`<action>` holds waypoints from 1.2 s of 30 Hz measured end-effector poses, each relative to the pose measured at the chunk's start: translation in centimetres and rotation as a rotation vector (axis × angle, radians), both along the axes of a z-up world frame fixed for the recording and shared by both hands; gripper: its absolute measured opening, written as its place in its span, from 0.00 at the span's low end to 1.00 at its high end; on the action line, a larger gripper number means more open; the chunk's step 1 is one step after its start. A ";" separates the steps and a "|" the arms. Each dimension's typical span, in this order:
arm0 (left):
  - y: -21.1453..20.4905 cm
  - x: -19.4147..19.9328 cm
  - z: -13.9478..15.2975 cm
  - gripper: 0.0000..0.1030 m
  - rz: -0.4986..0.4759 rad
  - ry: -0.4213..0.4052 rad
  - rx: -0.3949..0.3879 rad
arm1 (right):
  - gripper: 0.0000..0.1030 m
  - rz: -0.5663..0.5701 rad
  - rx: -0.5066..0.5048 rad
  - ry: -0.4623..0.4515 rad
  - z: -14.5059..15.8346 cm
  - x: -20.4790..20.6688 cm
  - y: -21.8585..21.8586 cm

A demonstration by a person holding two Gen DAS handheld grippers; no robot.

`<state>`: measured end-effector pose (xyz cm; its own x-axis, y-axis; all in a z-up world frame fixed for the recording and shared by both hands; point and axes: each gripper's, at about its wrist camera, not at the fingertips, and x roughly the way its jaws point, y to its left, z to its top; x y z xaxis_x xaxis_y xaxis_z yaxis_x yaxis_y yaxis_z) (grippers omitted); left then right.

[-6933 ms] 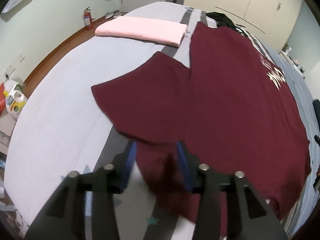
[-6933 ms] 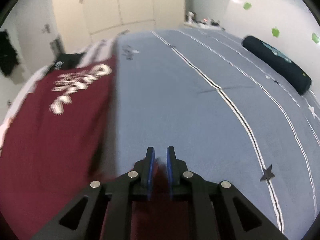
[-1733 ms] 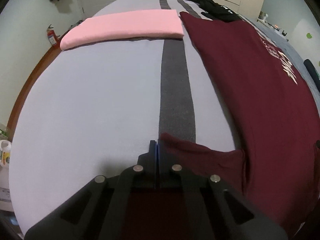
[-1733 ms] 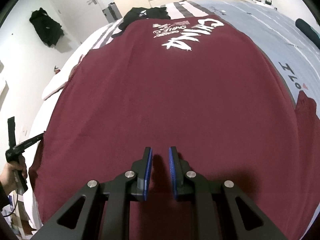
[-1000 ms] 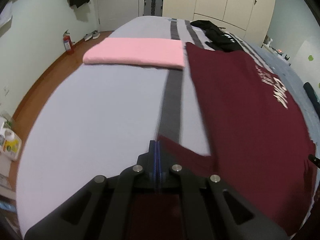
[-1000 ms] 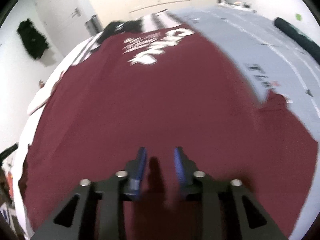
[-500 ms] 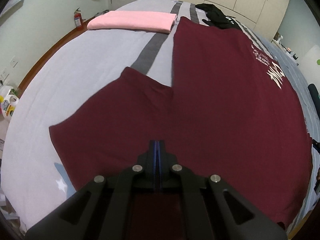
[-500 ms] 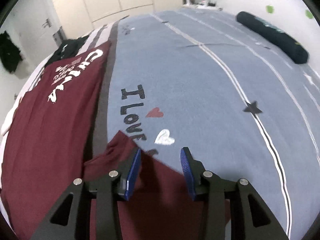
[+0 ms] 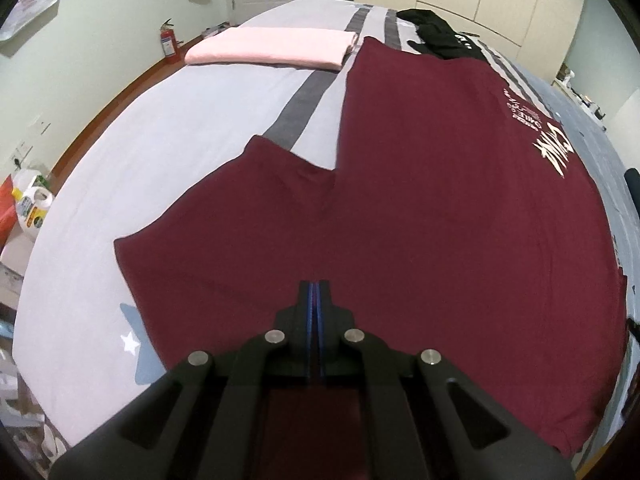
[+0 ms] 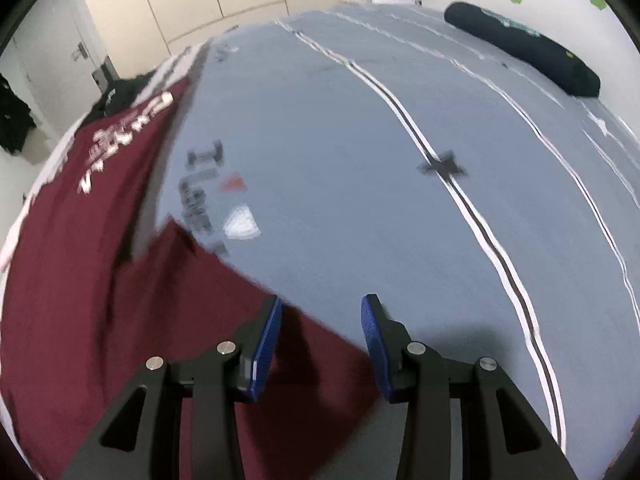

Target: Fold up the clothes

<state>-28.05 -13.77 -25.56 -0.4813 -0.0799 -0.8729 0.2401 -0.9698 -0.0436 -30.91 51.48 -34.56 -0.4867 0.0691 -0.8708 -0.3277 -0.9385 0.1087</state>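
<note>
Where the left tool [image 9: 314,294] hangs over the bed [image 9: 168,152], its blue pads are pressed together with nothing visibly pinched between them, and the maroon T-shirt [image 9: 420,200] lies spread flat right beneath and ahead of it. The shirt's left sleeve [image 9: 224,224] fans out ahead and to the left of this tool, its cuff edge running down toward a white star printed on the sheet. Past that edge the pale grey sheet is bare out to the rounded mattress side. Farther ahead, a folded pink garment [image 9: 272,48] sits beside the shirt's far hem corner, and a black garment [image 9: 440,36] is bunched at the hem's far end; the white print is far ahead on the right.

In the right wrist view, the right tool [image 10: 320,338] stands partly spread, pads clear of any cloth, poised over the right sleeve [image 10: 224,320]. The sleeve's cuff edge crosses diagonally just under the gap between the fingers, the left pad over maroon fabric and the right pad over blue sheet. Ahead and to the right the blue striped sheet lies open as far as a dark bolster pillow [image 10: 528,52] at the far right.
</note>
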 end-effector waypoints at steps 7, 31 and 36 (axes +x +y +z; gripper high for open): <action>1.1 0.4 -0.3 0.00 0.004 -0.021 0.002 | 0.42 -0.031 -0.051 0.000 -1.2 2.2 0.9; 3.0 2.2 0.8 0.01 -0.025 -0.005 -0.004 | 0.12 -0.103 0.010 0.052 1.6 4.9 3.2; 3.5 4.5 1.1 0.17 -0.028 0.008 0.022 | 0.15 0.042 -0.023 0.111 4.7 6.8 -2.2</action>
<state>-23.54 -10.29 -24.43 -0.4902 -0.0472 -0.8704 0.2124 -0.9749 -0.0668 -24.12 49.29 -29.86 -0.5823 0.0267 -0.8125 -0.2728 -0.9480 0.1643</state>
